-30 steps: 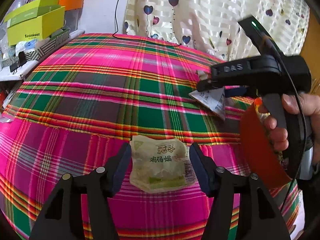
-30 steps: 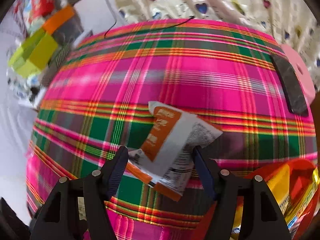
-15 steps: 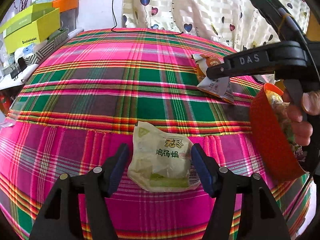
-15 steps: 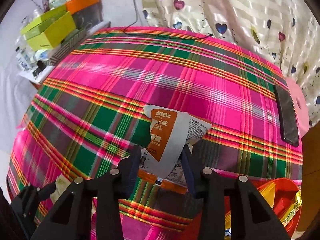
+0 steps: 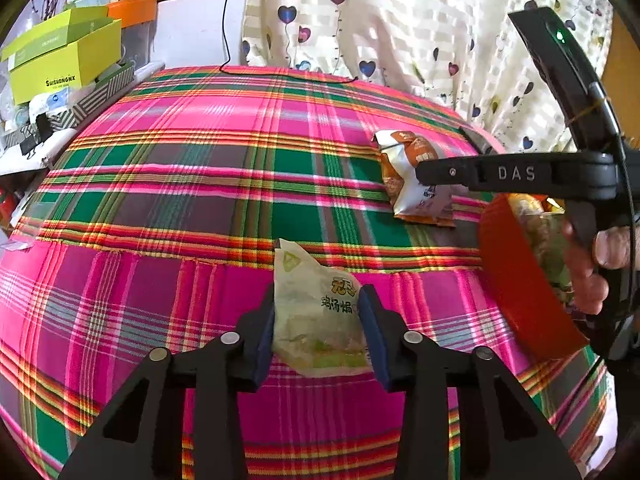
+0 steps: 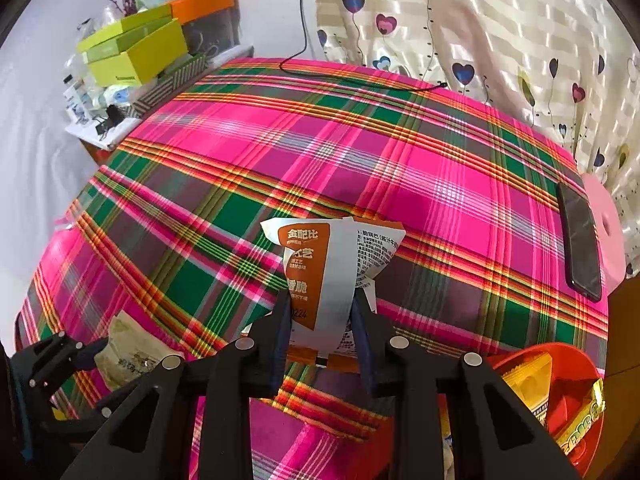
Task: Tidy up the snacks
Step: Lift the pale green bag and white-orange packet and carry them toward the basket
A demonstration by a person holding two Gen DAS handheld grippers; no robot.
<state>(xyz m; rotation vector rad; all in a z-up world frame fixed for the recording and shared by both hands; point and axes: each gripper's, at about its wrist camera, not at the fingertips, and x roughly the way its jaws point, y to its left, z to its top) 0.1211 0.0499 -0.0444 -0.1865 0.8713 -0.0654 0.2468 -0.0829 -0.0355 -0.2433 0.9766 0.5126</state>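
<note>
Snack packets sit pinched: left gripper [image 5: 318, 320] has just closed on the pale green packet [image 5: 316, 320], right gripper [image 6: 322, 320] on the orange-and-white packet [image 6: 320, 272].

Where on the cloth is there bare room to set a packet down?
Bare: the wide plaid middle, between the cable at the far edge, the phone and both packets. Crowded: the near edge, with the orange packet, pale packet and full red bowl.

Pink-green plaid cloth [image 5: 192, 184], pale green packet [image 5: 316, 312], orange-white packet [image 6: 320, 276], red bowl [image 5: 516, 280], cream heart-print curtain [image 5: 400, 28]
</note>
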